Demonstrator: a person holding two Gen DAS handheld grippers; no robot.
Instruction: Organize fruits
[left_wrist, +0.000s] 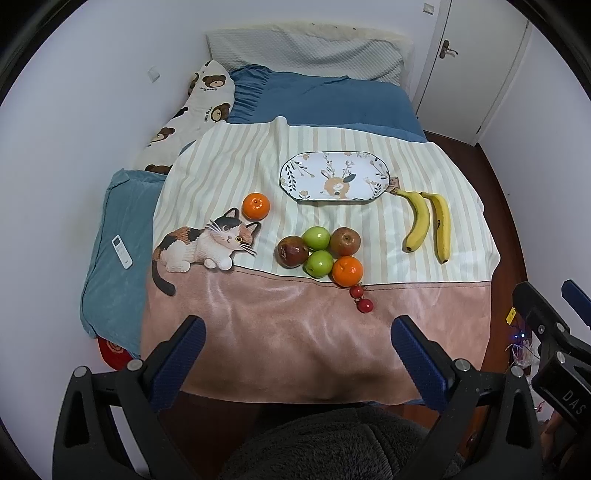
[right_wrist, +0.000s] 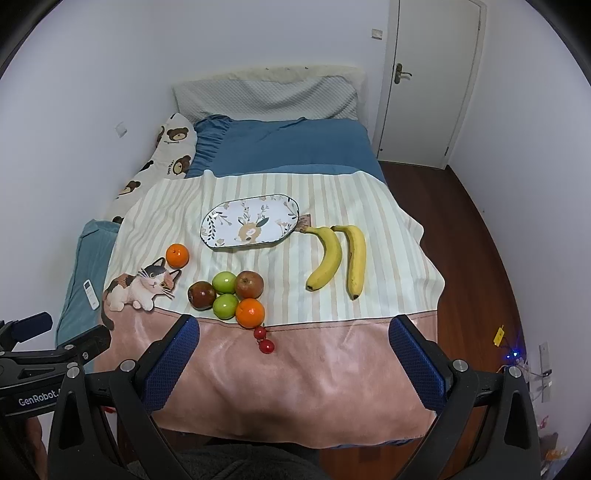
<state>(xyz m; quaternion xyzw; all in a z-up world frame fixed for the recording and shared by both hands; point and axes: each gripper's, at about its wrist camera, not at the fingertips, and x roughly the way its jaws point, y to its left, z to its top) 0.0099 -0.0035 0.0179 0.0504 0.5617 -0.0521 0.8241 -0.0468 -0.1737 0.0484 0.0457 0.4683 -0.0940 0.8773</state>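
Ahead of both claws, on a bed covered by a striped blanket (left_wrist: 229, 162) with a cat picture (left_wrist: 207, 245), lies the fruit I am to organize. I hold the left claw (left_wrist: 297, 332) above the near pink band of the blanket, its blue fingers (left_wrist: 177, 365) spread wide with nothing between them. I hold the right claw (right_wrist: 293, 332) the same way, wide open and empty, just to the right of the left one; each claw shows at the edge of the other's view.

Straight ahead of the left claw sits a tight cluster: a dark red apple (left_wrist: 291, 251), two green apples (left_wrist: 316, 237), a red-brown apple (left_wrist: 345, 241) and an orange (left_wrist: 347, 271), all touching or nearly so. Two small red fruits (left_wrist: 362, 299) lie just nearer to me than that orange, on the pink band. A second orange (left_wrist: 256, 205) sits apart, ahead and to the left, touching the printed cat's ear. Further ahead, beyond the cluster, an oval plate (left_wrist: 295, 173) with a leaf and deer pattern lies bare. Two bananas (left_wrist: 428, 225) lie side by side ahead and to the right, stems pointing toward the plate's right end.

Far left, a white remote (left_wrist: 122, 251) rests on a blue cushion
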